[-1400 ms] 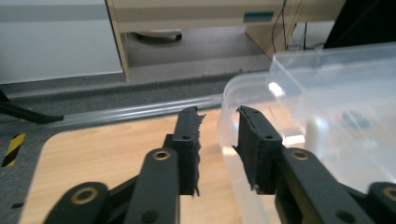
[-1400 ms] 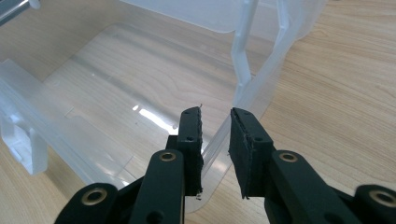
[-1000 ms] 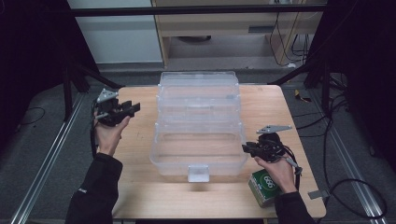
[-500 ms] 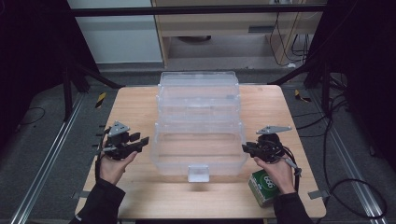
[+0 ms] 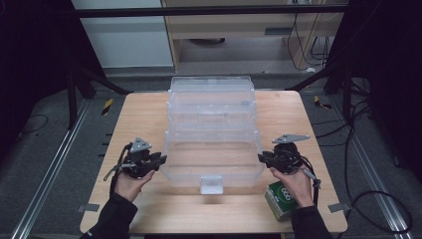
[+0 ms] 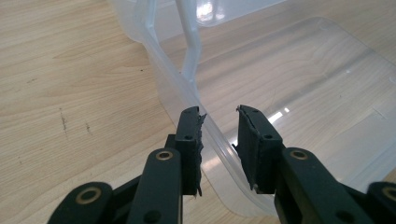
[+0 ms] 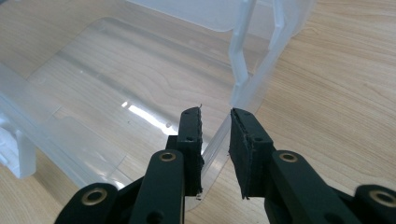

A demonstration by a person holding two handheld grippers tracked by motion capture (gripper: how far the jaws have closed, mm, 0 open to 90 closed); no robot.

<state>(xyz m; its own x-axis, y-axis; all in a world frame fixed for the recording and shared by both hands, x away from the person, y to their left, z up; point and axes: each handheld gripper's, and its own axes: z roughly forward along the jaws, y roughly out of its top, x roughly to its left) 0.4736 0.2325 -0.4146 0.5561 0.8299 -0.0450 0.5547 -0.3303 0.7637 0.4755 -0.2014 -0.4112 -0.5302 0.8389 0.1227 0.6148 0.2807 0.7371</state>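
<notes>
Jaws parted, both straddling clear bin [image 5: 213, 149] rim: L gripper [image 6: 218, 122], R gripper [image 7: 215, 122].

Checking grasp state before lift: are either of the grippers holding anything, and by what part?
Nothing is clamped yet. Left gripper straddles the clear bin's left rim, jaws open. Right gripper straddles the right rim; jaws close to it, but a gap shows.
</notes>
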